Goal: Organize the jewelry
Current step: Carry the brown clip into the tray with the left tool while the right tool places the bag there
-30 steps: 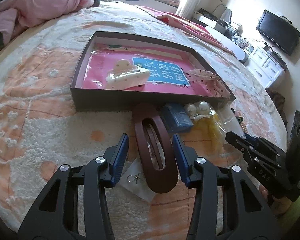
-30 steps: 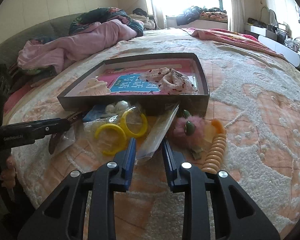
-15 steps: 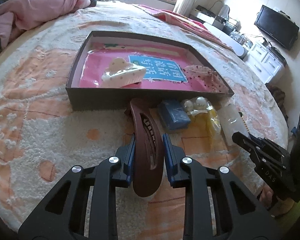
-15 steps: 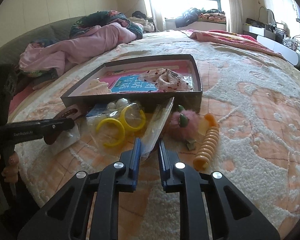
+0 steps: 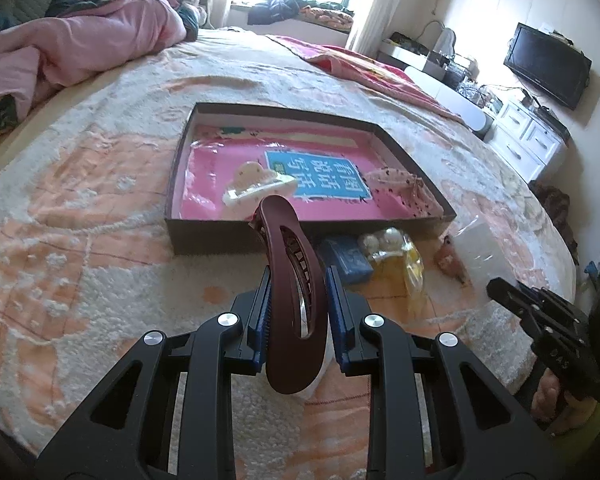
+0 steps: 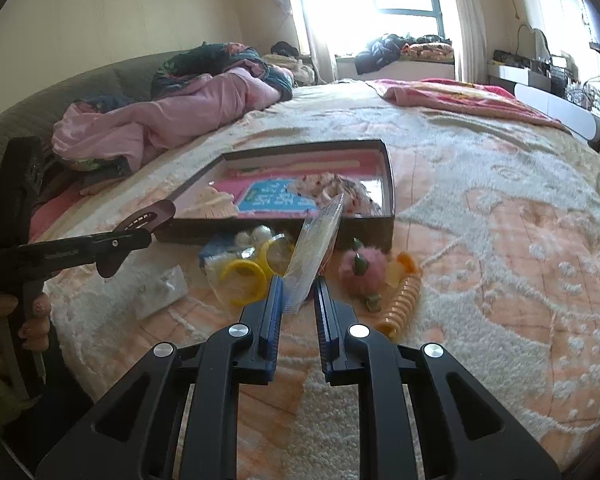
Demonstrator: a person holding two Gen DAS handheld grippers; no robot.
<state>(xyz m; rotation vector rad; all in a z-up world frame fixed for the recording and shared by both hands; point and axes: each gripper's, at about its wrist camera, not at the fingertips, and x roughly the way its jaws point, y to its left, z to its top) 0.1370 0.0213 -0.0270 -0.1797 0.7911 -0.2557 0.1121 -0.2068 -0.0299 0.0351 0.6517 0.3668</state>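
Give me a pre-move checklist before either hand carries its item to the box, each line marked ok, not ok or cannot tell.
1. Left gripper shut on the brown hair clip, clip lifted off the bedspread: ok.
2. Right gripper shut on the clear plastic packet: ok.
3. Packet fully off the bed and free of the yellow bangles: cannot tell.
4. Open floor left in the box for the clip, beside the cream claw clip: ok.
5. Clip's path over the box's near wall unobstructed: ok.
6. The two grippers apart from each other: ok.
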